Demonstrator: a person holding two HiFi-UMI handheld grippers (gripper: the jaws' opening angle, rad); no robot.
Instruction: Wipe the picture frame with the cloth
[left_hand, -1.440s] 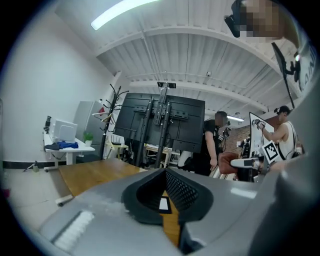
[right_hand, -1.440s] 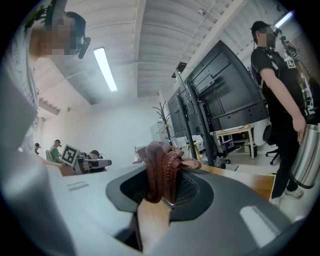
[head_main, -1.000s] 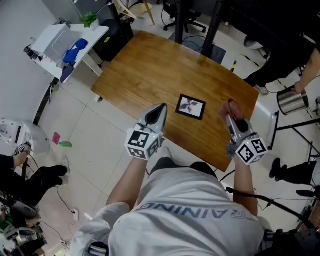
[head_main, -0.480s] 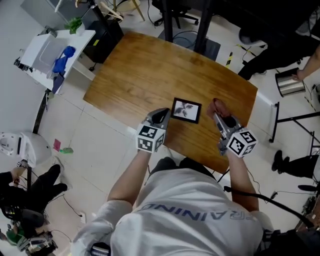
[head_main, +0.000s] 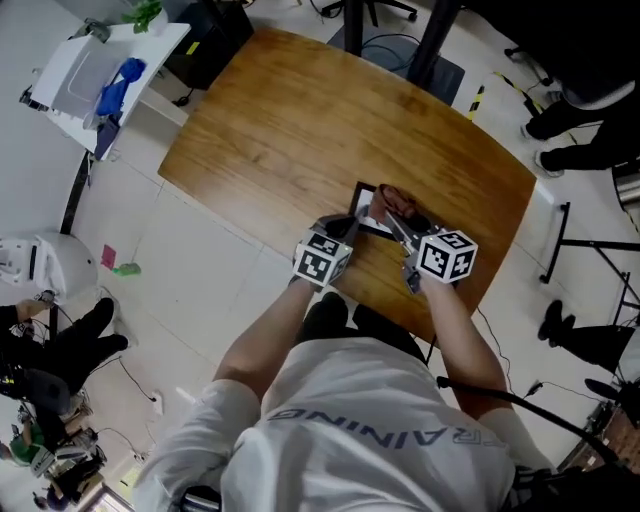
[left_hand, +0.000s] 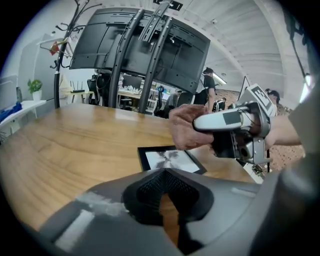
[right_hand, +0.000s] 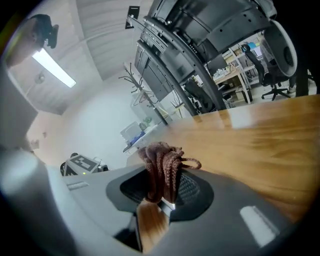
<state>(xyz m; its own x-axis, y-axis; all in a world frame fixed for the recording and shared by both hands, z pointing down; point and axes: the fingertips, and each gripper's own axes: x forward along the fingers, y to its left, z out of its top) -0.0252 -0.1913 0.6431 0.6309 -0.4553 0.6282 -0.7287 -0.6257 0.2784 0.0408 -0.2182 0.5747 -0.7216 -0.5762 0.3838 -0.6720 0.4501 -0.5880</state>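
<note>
The black picture frame (head_main: 366, 207) lies flat on the wooden table (head_main: 300, 120), near its front edge. My right gripper (head_main: 398, 212) is shut on a brown knitted cloth (head_main: 397, 199), which hangs over the frame's right part. In the right gripper view the cloth (right_hand: 162, 167) bunches out of the jaws of my right gripper (right_hand: 159, 197). My left gripper (head_main: 344, 229) is shut and holds nothing, its tip at the frame's near-left edge. From the left gripper view, the left gripper (left_hand: 162, 174) points at the frame (left_hand: 170, 160), with the cloth (left_hand: 187, 127) just above it.
A white side table (head_main: 70, 70) with a blue object (head_main: 118, 82) stands off the table's far left corner. Black stand legs (head_main: 440, 40) rise behind the table's far edge. Large dark monitors (left_hand: 145, 45) hang beyond it. Cables lie on the floor at the right.
Both grippers have closed in on the frame. The right one carried the cloth leftward over the frame; the left one moved up to the frame's near edge.
</note>
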